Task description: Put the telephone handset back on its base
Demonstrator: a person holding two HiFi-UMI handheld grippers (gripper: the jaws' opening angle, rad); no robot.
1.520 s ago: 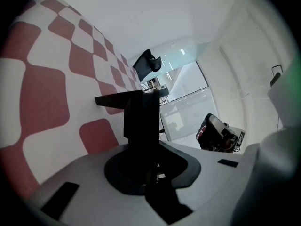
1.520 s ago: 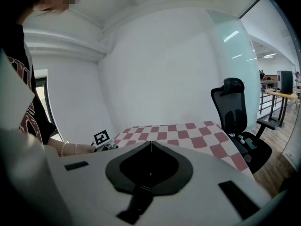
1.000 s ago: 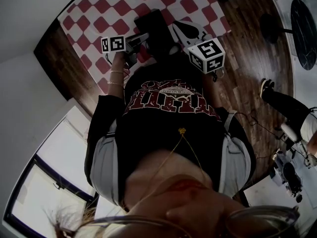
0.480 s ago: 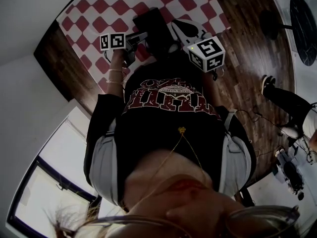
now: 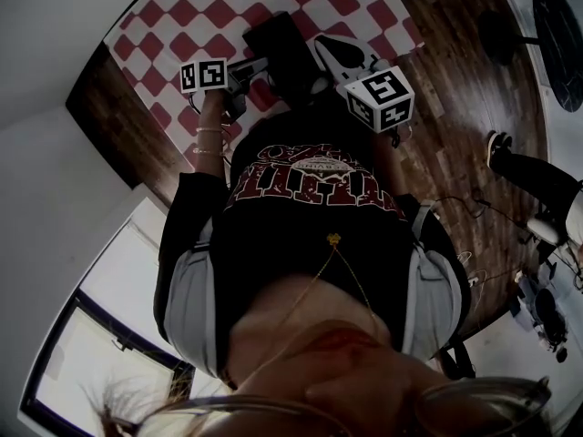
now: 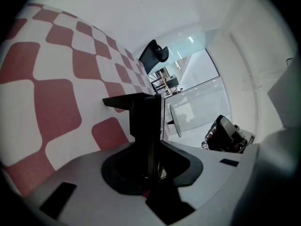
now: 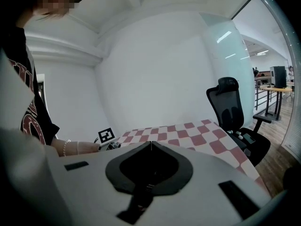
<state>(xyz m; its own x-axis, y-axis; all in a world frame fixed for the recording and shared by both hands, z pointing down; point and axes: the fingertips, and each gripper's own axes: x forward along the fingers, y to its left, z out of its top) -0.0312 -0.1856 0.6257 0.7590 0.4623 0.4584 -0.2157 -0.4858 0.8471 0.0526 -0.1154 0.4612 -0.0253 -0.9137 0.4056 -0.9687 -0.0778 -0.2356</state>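
Because the black plastic telephone handset (image 5: 273, 35) is hard, smooth and light, it can slip, so hold it round its thin middle. It seems to sit on its black base (image 5: 293, 69), one dark block on the red and white checked desk (image 5: 178, 9). The left hand-held gripper (image 5: 262, 65) is just beside it. Its jaws have just been opening, with nothing pinched. The right hand-held gripper (image 7: 151, 144) is squeezed closed and empty.

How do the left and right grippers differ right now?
The left gripper has its jaws apart, having just been opening; the right gripper has them together. A black phone part stands between the left's jaws; nothing stands between the right's. Both are over the checked cloth.
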